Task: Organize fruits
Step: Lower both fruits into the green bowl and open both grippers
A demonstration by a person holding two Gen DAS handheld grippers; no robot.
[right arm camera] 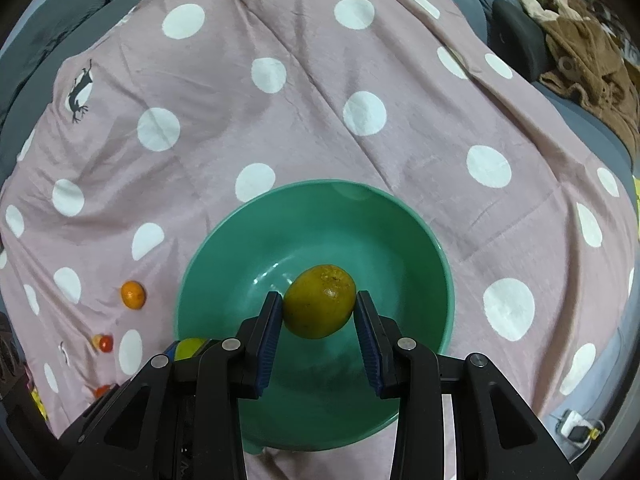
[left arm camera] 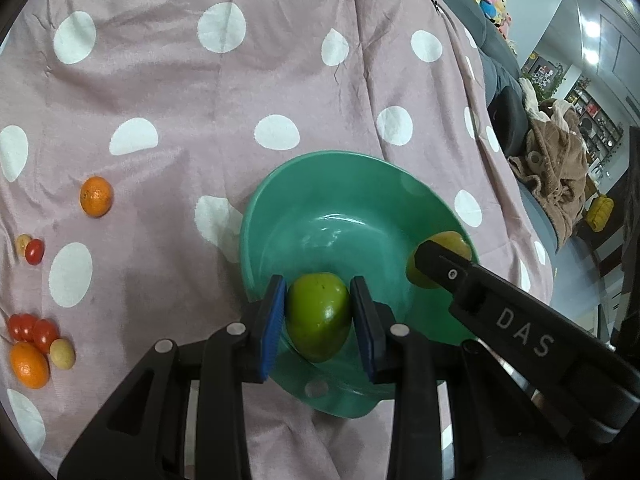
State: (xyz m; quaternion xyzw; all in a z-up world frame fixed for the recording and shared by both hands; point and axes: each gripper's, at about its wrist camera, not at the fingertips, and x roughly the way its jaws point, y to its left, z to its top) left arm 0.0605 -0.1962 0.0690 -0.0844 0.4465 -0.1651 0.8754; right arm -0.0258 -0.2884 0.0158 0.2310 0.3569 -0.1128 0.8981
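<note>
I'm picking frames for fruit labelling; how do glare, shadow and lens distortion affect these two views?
Left wrist view: white glare streaks on the green bowl floor, a highlight on the green fruit, strong fisheye bending with dark corners. Right wrist view: the yellow-green fruit is sharp, a soft shadow lies in the bowl beneath it, edges bend likewise.

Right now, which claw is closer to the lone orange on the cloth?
Left. The left claw, holding a green fruit over the bowl, sits on the side nearer the orange. The right claw is further off.
</note>
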